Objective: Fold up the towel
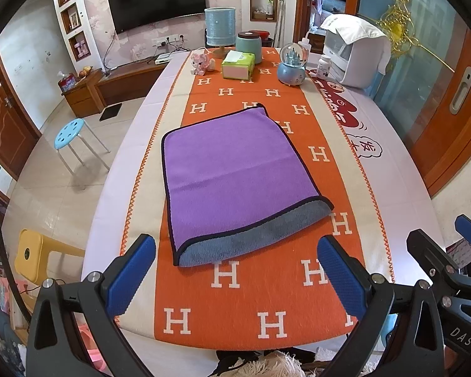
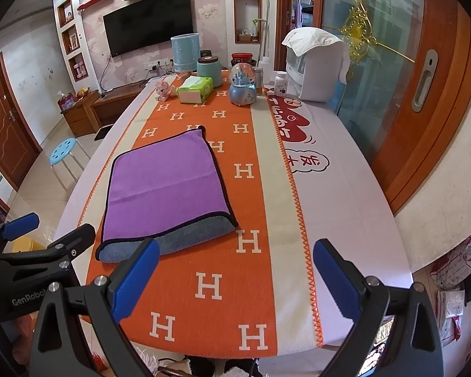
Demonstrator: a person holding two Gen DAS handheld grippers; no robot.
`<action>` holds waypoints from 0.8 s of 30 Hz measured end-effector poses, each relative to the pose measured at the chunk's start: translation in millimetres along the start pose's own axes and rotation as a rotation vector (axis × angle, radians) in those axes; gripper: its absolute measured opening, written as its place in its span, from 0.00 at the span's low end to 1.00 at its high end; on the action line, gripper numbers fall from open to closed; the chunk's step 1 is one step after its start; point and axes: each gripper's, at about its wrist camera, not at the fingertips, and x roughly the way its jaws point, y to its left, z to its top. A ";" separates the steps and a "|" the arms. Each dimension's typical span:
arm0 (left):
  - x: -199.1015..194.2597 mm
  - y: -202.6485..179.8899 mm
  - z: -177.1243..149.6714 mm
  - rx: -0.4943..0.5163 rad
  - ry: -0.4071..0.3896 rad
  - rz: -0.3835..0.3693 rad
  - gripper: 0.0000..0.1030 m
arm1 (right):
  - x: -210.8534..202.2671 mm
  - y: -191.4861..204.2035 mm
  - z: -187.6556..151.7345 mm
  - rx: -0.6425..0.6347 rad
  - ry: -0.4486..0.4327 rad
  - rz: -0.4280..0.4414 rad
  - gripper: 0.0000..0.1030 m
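Observation:
A purple towel point(image 1: 232, 176) with a dark hem lies folded over on the orange runner point(image 1: 254, 298); its grey underside shows along the near edge. It also shows in the right wrist view point(image 2: 166, 188). My left gripper point(image 1: 235, 276) is open and empty, held above the table's near end just short of the towel's near edge. My right gripper point(image 2: 235, 279) is open and empty, to the right of the towel's near right corner. Each gripper shows at the edge of the other's view.
At the table's far end stand a green tissue box point(image 1: 238, 64), a snow globe point(image 1: 292, 62), a teal jar point(image 1: 249, 45), a blue lamp point(image 1: 220, 30), a pink toy point(image 1: 201, 62) and a white appliance point(image 1: 354, 53). A blue stool point(image 1: 72, 135) stands left on the floor.

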 end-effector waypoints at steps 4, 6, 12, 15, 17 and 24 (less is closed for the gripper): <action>1.1 -0.4 0.2 0.000 0.000 0.000 0.99 | 1.1 -1.6 1.4 0.000 -0.001 0.001 0.96; 2.5 -1.1 0.7 -0.001 0.000 0.000 0.99 | 1.3 -1.3 1.6 0.000 0.000 0.001 0.96; 1.3 -0.9 1.1 -0.001 0.000 0.001 0.99 | 1.3 -0.6 1.6 0.000 -0.003 0.001 0.96; 3.2 -0.3 1.7 -0.006 -0.003 0.000 0.99 | 0.7 -2.4 6.4 -0.004 -0.007 0.003 0.96; 4.2 1.4 0.6 -0.011 -0.004 -0.002 0.99 | 2.9 -2.0 9.7 -0.005 -0.009 0.003 0.96; 0.1 5.4 -2.5 -0.019 -0.009 -0.003 0.99 | 2.3 2.2 8.6 -0.014 -0.021 0.005 0.96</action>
